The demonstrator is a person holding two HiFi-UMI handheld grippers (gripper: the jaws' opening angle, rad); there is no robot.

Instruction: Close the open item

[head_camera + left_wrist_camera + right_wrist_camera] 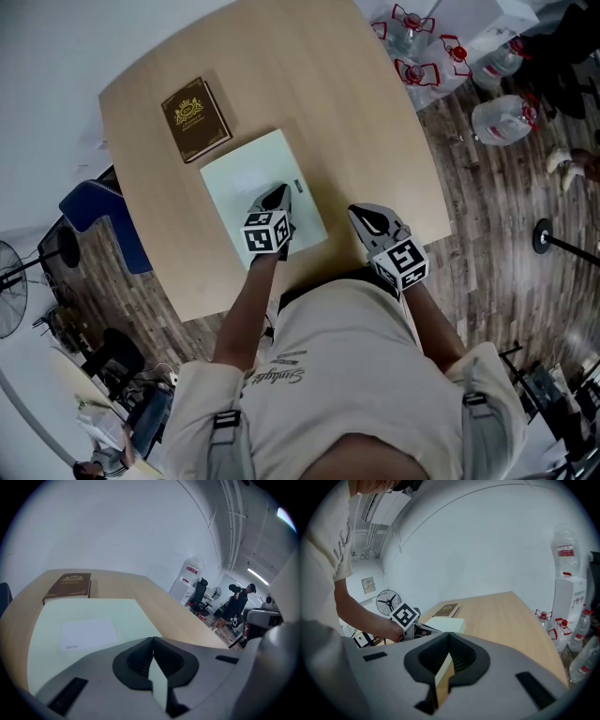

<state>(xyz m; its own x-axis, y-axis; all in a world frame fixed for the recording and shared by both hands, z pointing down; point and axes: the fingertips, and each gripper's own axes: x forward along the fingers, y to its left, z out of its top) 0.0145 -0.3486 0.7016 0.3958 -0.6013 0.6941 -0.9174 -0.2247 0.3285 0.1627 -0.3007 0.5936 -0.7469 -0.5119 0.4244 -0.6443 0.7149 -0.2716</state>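
Note:
A pale green flat box [251,180] with a white label lies on the wooden table [356,112], its lid down flat. My left gripper [275,201] is over its near right part, jaws shut, with nothing between them; the box top [89,620] stretches ahead of that gripper [153,643]. A closed brown book [195,118] lies just beyond the box's far left corner. My right gripper [366,218] hovers over bare wood to the right of the box, near the table's front edge, jaws shut and empty. From that gripper [449,638] I see the box [447,625], the book [446,610] and the left gripper's marker cube [405,616].
Several water bottles [502,119] stand on the plank floor at the right. A blue chair [96,212] and a fan [9,286] are left of the table. A water dispenser [189,577] and a person [241,603] are far behind the table.

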